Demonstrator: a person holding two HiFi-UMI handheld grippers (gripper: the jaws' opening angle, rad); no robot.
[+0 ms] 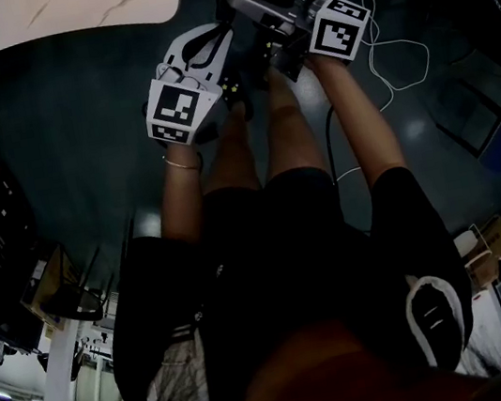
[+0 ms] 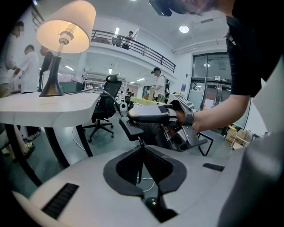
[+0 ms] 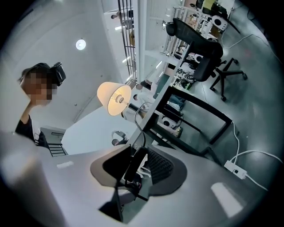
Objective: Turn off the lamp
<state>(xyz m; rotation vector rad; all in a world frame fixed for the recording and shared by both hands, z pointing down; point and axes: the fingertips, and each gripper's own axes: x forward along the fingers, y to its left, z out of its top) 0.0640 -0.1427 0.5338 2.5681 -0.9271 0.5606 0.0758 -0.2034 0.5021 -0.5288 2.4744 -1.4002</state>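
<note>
The lit lamp (image 2: 62, 35) stands on the surface (image 2: 44, 111), well up-left of the left gripper (image 2: 143, 147) and right gripper (image 3: 137, 155), both with fingers clenched, empty.

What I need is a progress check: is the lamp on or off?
On. The lamp glows warm yellow through its shade in both gripper views, standing upright on the white table.

I count one lit lamp (image 2: 64, 35), one white table (image 2: 40, 113) and two grippers, the left gripper (image 2: 142, 148) and the right gripper (image 3: 136, 162).
</note>
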